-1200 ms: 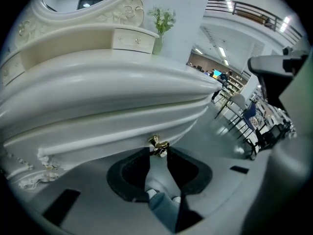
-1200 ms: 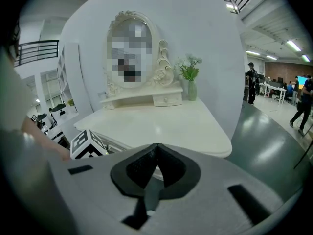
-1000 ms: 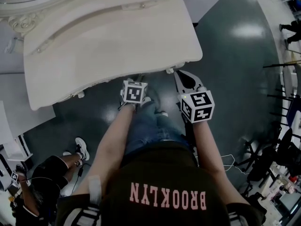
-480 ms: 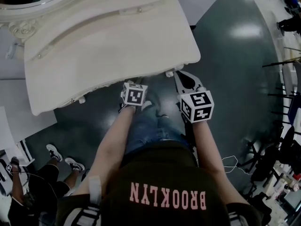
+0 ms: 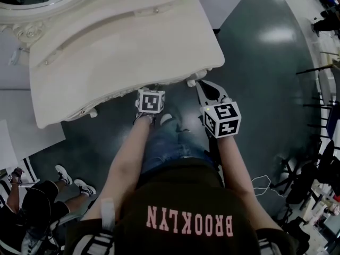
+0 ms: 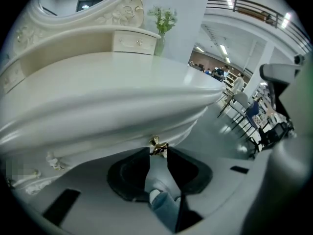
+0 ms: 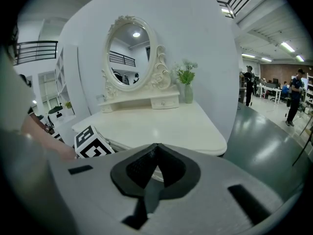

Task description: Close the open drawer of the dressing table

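The white dressing table [image 5: 122, 52] fills the upper left of the head view. My left gripper [image 6: 158, 151] reaches under its curved front edge [image 6: 122, 126], and the jaws are shut on a small gold drawer knob [image 6: 156, 142] at their tips. From the head, only its marker cube [image 5: 151, 101] shows, right at the table's front edge. My right gripper [image 5: 200, 84] hangs by the table's front right corner, shut, with nothing in it; its tips [image 7: 156, 147] meet. How far the drawer stands out is hidden by the tabletop.
An oval mirror [image 7: 128, 53], small top drawers [image 7: 164, 102] and a vase of flowers [image 7: 187, 89] stand at the table's back. Another person's legs [image 5: 69, 182] are at lower left on the dark floor. Chairs and stands [image 5: 319, 158] crowd the right edge. People [image 7: 295, 94] stand far off.
Both grippers have stayed where they were. The other person at lower left has drawn their legs further left and down in the head view.
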Action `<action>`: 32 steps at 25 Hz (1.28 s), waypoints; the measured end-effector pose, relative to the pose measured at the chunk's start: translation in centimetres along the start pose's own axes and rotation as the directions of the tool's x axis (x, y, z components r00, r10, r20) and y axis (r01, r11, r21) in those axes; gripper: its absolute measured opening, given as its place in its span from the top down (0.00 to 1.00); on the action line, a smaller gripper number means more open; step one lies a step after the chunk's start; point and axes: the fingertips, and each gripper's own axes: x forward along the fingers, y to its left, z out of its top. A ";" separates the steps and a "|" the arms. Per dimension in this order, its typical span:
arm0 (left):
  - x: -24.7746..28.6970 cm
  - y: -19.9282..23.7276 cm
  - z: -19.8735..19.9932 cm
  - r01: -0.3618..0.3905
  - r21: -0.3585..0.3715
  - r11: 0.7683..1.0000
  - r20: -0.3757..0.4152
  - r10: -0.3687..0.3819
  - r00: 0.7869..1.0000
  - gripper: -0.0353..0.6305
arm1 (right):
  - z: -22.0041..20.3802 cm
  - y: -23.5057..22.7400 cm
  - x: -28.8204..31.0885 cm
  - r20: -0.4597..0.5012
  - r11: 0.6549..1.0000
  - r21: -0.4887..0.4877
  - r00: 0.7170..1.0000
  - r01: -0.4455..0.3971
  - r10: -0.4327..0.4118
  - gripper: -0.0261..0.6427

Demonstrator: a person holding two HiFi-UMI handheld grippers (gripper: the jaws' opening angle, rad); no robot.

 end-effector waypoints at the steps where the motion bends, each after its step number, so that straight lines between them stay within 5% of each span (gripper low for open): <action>1: -0.5 0.2 0.4 -0.019 0.021 1.000 0.019 0.019 1.000 0.79 | 0.0 0.1 -0.2 0.003 1.000 -0.002 1.000 -0.001 0.001 0.97; 16: -6.3 -1.2 0.8 -0.052 -0.045 0.998 0.122 0.057 0.991 0.79 | 1.5 2.2 -4.1 0.051 0.998 -0.048 0.998 -0.030 0.032 0.97; 32: -16.2 -1.3 3.5 -0.136 -0.083 0.987 0.319 0.155 0.935 0.86 | 4.9 3.5 -8.7 0.176 0.993 -0.078 0.979 -0.088 0.101 0.97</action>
